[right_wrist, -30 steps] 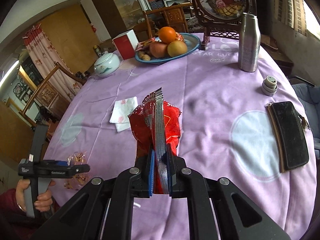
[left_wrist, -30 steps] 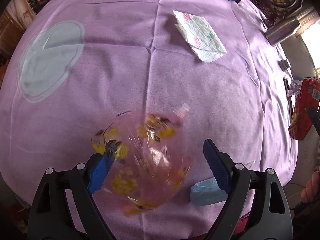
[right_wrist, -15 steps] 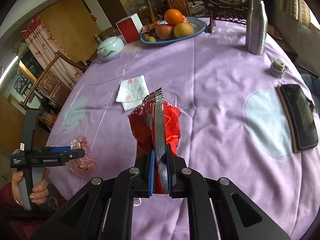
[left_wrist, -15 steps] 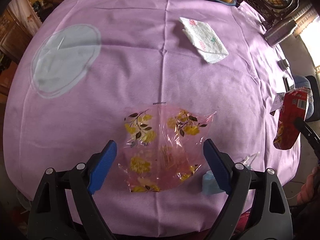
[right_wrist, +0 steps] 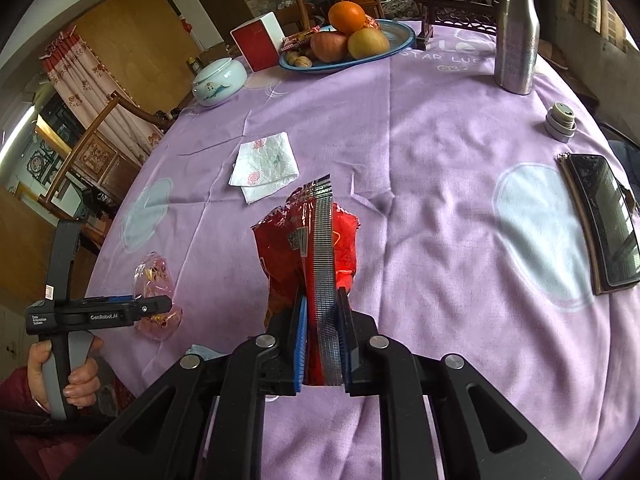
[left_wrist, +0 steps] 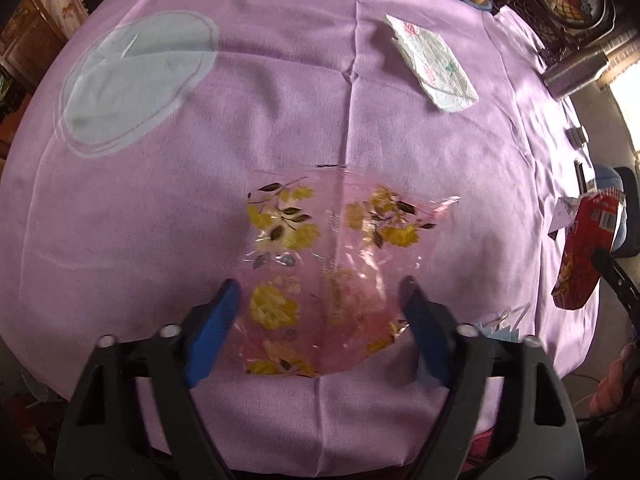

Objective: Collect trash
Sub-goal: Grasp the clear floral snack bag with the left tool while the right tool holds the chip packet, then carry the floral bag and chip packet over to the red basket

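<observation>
Left wrist view: my left gripper (left_wrist: 320, 312), wide open and holding nothing, should pinch the pink floral wrapper (left_wrist: 332, 268) low while my right gripper (right_wrist: 322, 344) clamps the red snack bag (right_wrist: 308, 248).

Bare tablecloth (left_wrist: 280, 128) around pink wrapper (left_wrist: 332, 264)

"GenRobot.AI" printed in white along the body of the left claw (right_wrist: 120, 314), with a small white label below reading "Data Acquisition System" (barely legible). "STAR LUCK" in pale letters, partly hidden, on the purple tablecloth (right_wrist: 452, 57). Print on the red wrapper (right_wrist: 308, 248) illegible.
</observation>
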`<state>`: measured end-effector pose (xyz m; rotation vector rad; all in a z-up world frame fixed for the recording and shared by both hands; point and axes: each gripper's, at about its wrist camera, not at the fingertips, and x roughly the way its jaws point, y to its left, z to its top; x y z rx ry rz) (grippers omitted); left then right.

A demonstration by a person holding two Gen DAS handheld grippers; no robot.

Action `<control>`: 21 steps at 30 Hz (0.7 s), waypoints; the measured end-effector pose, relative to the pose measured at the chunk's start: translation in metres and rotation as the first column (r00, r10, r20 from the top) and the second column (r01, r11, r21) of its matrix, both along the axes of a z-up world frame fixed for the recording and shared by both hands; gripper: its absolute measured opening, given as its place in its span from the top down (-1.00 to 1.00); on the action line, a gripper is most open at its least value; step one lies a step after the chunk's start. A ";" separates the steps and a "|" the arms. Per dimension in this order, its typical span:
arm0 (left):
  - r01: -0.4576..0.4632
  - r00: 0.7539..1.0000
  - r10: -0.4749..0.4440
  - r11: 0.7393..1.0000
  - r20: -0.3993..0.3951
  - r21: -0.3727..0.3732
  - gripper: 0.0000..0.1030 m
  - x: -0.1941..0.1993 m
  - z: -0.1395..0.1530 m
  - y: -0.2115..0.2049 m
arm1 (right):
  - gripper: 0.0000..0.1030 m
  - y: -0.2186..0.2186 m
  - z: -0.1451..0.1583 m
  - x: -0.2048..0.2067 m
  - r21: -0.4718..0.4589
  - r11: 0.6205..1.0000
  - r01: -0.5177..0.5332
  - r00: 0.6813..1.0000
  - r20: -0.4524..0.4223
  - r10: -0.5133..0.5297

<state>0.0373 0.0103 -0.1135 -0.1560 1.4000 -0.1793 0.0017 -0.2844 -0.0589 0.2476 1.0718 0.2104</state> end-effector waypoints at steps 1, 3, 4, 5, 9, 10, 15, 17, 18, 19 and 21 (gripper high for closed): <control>-0.002 1.000 0.002 1.000 0.007 0.000 -0.29 0.000 0.001 0.000 | 0.66 -0.002 0.000 0.000 0.004 1.000 0.003 1.000 0.000 -0.003; -0.004 0.999 0.004 1.000 0.032 0.005 -0.16 0.000 0.007 -0.001 | 0.63 -0.006 0.000 0.000 0.013 1.000 0.011 1.000 0.000 -0.011; -0.003 0.999 0.003 1.000 0.044 0.011 -0.14 0.001 0.010 -0.002 | 0.58 -0.009 -0.001 0.000 0.018 1.000 0.015 1.000 -0.001 -0.015; -0.005 0.998 0.004 1.000 0.063 0.015 -0.10 0.001 0.016 -0.003 | 0.49 -0.011 -0.001 0.000 0.023 1.000 0.020 1.000 -0.002 -0.020; -0.019 0.993 0.016 1.000 0.119 0.024 -0.07 0.003 0.034 -0.006 | 0.36 -0.017 -0.003 0.002 0.030 0.999 0.030 1.000 -0.004 -0.030; -0.023 0.992 0.020 0.999 0.128 0.026 -0.07 0.004 0.038 -0.006 | 0.35 -0.019 -0.004 0.003 0.034 0.999 0.031 1.000 -0.006 -0.031; -0.061 0.984 0.056 0.998 0.166 0.027 -0.07 0.004 0.056 -0.003 | 0.25 -0.021 -0.015 0.008 0.052 0.999 0.017 0.999 -0.039 -0.015; -0.078 0.983 0.071 0.996 0.171 0.037 -0.06 0.002 0.060 -0.003 | 0.25 -0.020 -0.021 0.010 0.067 0.998 0.007 0.998 -0.058 -0.003; -0.087 0.982 0.079 0.995 0.172 0.042 -0.07 0.000 0.062 -0.003 | 0.25 -0.020 -0.023 0.012 0.074 0.997 0.001 0.998 -0.064 0.003; -0.099 0.981 0.090 0.994 0.171 0.047 -0.07 -0.004 0.064 0.000 | 0.25 -0.019 -0.026 0.013 0.080 0.997 -0.005 0.998 -0.069 0.011; -0.116 0.979 0.106 0.992 0.175 0.051 -0.06 -0.009 0.068 0.003 | 0.25 -0.015 -0.030 0.017 0.082 0.996 -0.026 0.996 -0.080 0.032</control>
